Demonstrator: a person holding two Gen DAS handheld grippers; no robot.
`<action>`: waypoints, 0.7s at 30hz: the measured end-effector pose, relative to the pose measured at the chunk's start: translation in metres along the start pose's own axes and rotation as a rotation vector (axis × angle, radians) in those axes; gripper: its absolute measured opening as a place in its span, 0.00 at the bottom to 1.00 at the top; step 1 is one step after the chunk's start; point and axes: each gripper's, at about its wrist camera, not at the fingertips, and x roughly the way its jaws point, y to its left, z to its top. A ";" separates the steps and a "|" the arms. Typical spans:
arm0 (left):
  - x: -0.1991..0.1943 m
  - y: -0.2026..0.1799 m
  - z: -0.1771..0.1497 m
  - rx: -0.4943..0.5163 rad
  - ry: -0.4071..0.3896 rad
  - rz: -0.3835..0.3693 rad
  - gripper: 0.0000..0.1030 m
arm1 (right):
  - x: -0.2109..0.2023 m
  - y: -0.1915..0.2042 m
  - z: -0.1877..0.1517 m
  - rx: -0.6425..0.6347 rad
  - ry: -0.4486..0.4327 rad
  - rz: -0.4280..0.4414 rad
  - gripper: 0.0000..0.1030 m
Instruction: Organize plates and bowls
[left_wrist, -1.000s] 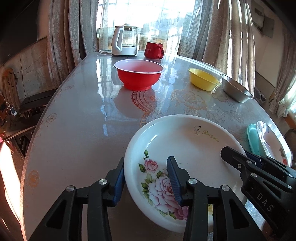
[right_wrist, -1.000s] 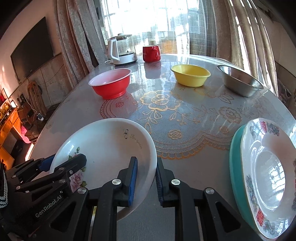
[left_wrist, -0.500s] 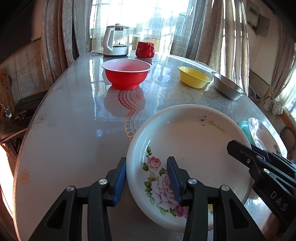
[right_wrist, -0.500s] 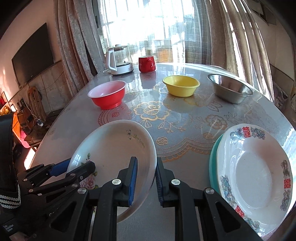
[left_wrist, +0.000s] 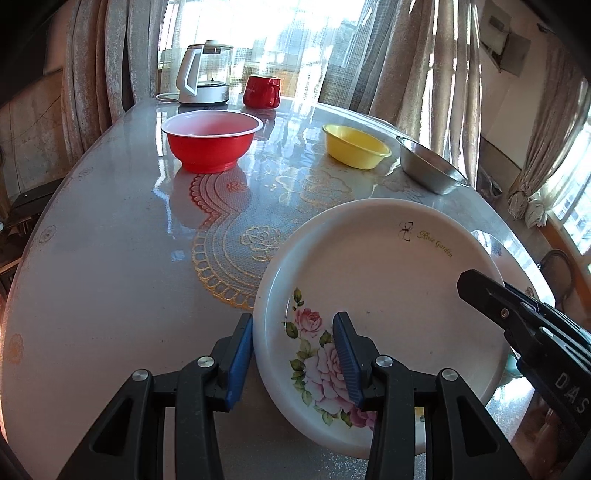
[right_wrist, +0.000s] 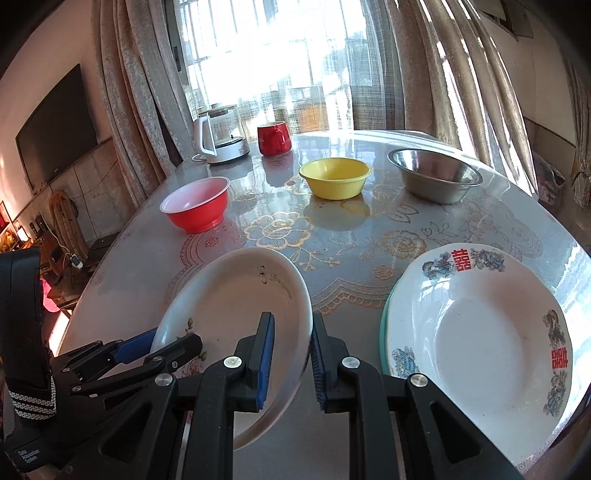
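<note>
A white plate with pink roses (left_wrist: 388, 288) hangs tilted above the table (left_wrist: 110, 266), held by both grippers. My left gripper (left_wrist: 293, 354) is shut on its near left rim, one blue pad under the rim and one inside. My right gripper (right_wrist: 292, 363) is shut on the right rim of the same rose plate (right_wrist: 229, 295). To the right lies a white plate with red characters (right_wrist: 480, 332), stacked on a teal plate (right_wrist: 384, 332). Farther back stand a red bowl (right_wrist: 195, 206), a yellow bowl (right_wrist: 334, 179) and a steel bowl (right_wrist: 434, 175).
A white kettle (right_wrist: 219, 136) and a red mug (right_wrist: 273, 138) stand at the far edge by the curtained window. A television hangs on the left wall. The stacked plates lie close to the table's near right edge.
The rose plate has risen off the table and shifted right with both grippers; in the left wrist view it now covers most of the stacked plates. Both grips are unchanged.
</note>
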 end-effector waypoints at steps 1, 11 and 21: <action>0.001 -0.003 0.001 0.000 0.004 -0.008 0.43 | -0.002 -0.003 0.001 0.004 -0.005 -0.003 0.18; 0.009 -0.035 0.006 0.023 0.007 -0.074 0.42 | -0.018 -0.036 0.005 0.064 -0.033 -0.039 0.18; 0.010 -0.067 0.019 0.031 -0.010 -0.131 0.42 | -0.036 -0.066 0.008 0.134 -0.068 -0.055 0.18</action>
